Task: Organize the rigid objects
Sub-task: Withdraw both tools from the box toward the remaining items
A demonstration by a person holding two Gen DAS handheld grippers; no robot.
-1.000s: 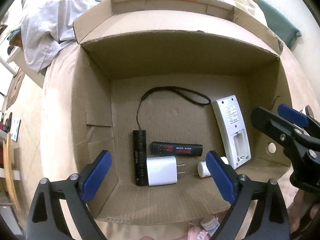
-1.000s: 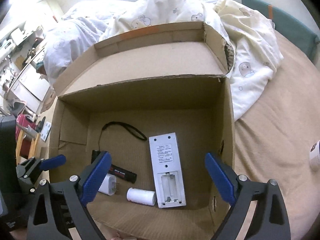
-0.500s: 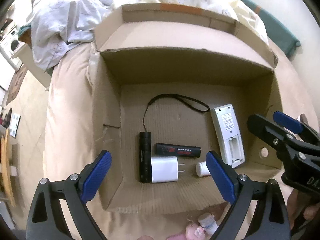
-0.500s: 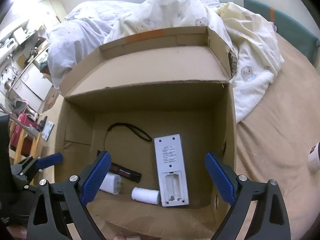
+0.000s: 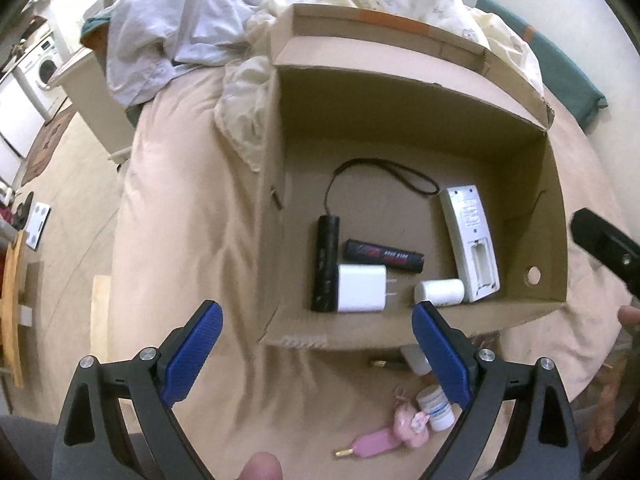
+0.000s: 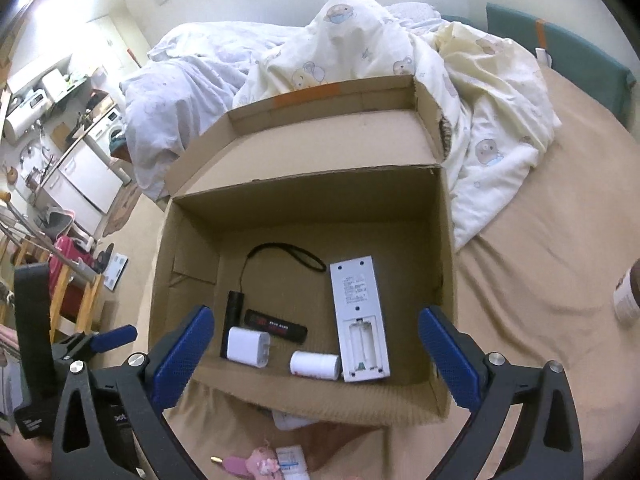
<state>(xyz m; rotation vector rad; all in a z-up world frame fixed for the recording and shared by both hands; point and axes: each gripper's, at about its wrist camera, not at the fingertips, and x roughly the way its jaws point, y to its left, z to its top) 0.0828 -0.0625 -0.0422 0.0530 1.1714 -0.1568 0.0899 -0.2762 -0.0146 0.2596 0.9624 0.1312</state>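
Cardboard box [image 5: 420, 136] sits open on the bed [image 5: 180, 240], flaps up. Inside, near wall: black flashlight [image 5: 326, 264] with wrist strap, white USB charger [image 5: 362, 288] touching its right side, black-red battery [image 5: 384, 256] just beyond the charger, small white cylinder [image 5: 439, 292] and a white remote [image 5: 470, 244] lying back-up with its battery bay uncovered, at the right.

Left hand-held gripper [image 5: 316, 350]: jaws wide, nothing between them, hovering over the near-left corner of the box. Right hand-held gripper [image 6: 316, 354]: also wide and empty, above the near edge of the box.

Still outside, on the bed just near the box front: pink keychain charm [image 5: 384, 436], small white bottle with blue label [image 5: 434, 406], another white item partly hidden under the box edge [image 5: 416, 358], something dark with a gold tip beside it, can't tell what. Far right on the bed, in the right wrist view, a white container [image 6: 628, 296] cut by the frame edge.

Step, as I judge it: between picks, five items packed, both tools free. Next move likely calls for lowering one gripper to the loose items by the near wall, bottle or charm, jaws straddling it, then closing. The charm lies flat and thin, so it needs a low approach; the bottle may roll on the soft sheet.
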